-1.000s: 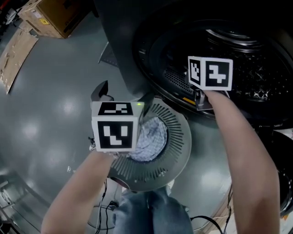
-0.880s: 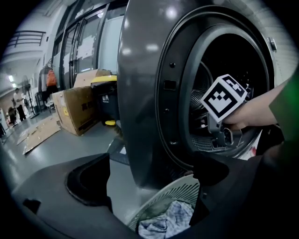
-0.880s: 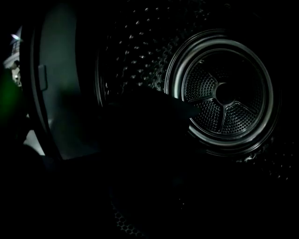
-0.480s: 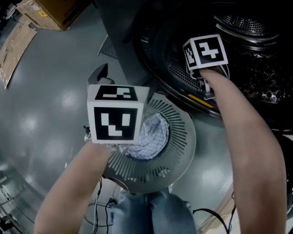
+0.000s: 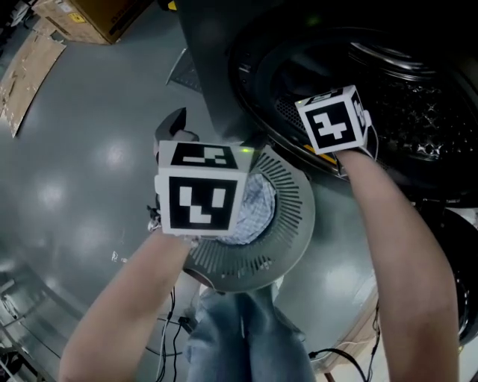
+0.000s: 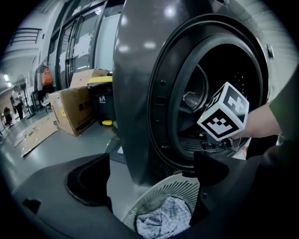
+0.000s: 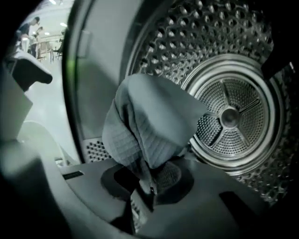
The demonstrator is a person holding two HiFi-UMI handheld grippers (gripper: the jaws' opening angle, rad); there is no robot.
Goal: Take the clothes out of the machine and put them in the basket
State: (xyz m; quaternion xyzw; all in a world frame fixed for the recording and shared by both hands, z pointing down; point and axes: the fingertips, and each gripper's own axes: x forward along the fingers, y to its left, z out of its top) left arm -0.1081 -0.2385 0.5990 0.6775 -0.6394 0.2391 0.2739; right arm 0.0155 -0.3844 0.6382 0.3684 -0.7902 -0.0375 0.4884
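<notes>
l hand-held gripper (image 5: 183,133) hangs over the basket (image 5: 295,224) – its marker cube hides part of the near rim, and one black jaw shows beyond it. basket sits on the grey floor (image 5: 75,186) just below the round opening of the machine (image 5: 418,127), w/ a blue-white checked cloth (image 5: 258,205) inside. r hand-held gripper (image 5: 334,123) reaches into that opening – its jaws are out of sight. cardboard box (image 5: 82,16) at top left.

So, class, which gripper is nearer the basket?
Left. The left gripper hangs open above the basket; the right gripper is at the machine's drum, its jaws just closed on a cloth.
</notes>
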